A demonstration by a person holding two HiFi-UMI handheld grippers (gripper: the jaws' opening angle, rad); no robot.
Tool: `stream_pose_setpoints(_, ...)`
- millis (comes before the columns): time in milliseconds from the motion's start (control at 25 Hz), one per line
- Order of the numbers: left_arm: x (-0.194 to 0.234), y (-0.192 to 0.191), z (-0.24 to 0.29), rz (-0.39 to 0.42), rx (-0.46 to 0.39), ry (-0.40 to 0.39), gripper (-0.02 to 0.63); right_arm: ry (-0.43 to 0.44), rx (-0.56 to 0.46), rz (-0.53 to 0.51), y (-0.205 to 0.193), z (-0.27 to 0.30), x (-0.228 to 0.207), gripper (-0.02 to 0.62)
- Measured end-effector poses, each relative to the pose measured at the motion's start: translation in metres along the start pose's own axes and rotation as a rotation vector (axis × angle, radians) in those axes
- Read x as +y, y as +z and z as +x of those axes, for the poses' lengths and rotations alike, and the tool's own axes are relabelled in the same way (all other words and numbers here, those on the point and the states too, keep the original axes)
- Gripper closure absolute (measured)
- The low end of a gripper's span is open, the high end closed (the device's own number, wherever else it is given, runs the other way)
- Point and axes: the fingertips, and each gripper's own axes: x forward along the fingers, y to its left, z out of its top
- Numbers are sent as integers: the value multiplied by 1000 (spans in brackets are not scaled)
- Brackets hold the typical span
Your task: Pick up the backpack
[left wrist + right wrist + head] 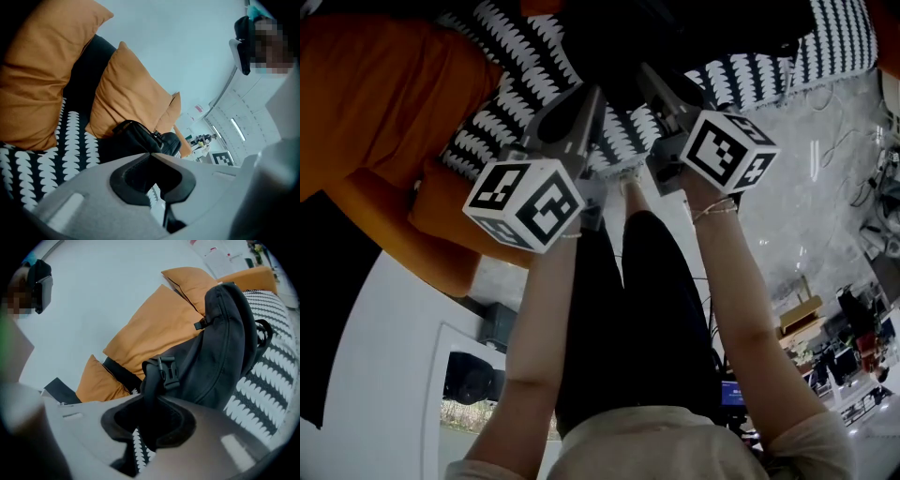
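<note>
A black backpack (220,352) leans on the orange cushions of a sofa, and one of its straps with a plastic buckle (166,371) runs down between the jaws of my right gripper (151,401), which is shut on that strap. In the left gripper view the backpack (136,138) lies just beyond my left gripper (151,154). Its jaw tips meet, and I see nothing held between them. In the head view both grippers, the left (586,98) and the right (654,80), point side by side into the dark backpack (609,37), which hides their tips.
The sofa has a black-and-white patterned cover (525,66) and several orange cushions (131,93) against a pale wall. The person's legs in dark trousers (628,309) stand below the grippers. Cluttered desks and cables (853,328) lie at the right.
</note>
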Motion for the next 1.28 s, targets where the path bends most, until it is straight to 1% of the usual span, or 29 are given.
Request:
stream_pose_setpoints(80, -4, -2, -3, -1, 8, -28, 598, 11, 1, 10, -1, -1, 6, 523)
stream_pose_setpoints(200, -9, -3, -9, 11, 17, -43, 598, 40, -17, 27, 3, -7, 14, 526)
stream_pose_setpoints(280, -17, 3, -14, 17, 17, -45, 598, 59, -42, 25, 13, -17, 21, 529)
stream_pose_setpoints(400, -26, 13, -18, 18, 11, -62, 598, 63, -53, 24, 17, -32, 24, 531)
stream_pose_setpoints(520, -37, 28, -20, 41, 6, -84, 598, 79, -78, 32, 28, -44, 31, 532)
stream_pose_setpoints(720, -68, 39, -26, 71, 28, -117, 598, 130, -125, 52, 56, -76, 54, 532)
stream_pose_setpoints(880, -91, 48, -32, 109, 40, -150, 598, 147, -185, 47, 82, -97, 73, 532)
stream_pose_setpoints(960, -97, 53, -38, 112, 40, -153, 598, 166, -218, 56, 91, -111, 83, 532)
stream_pose_setpoints(1160, -121, 73, -57, 146, 41, -165, 598, 202, -273, 13, 121, -150, 106, 532)
stream_pose_setpoints(1280, -144, 77, -64, 144, 46, -198, 598, 222, -292, -7, 134, -172, 118, 532)
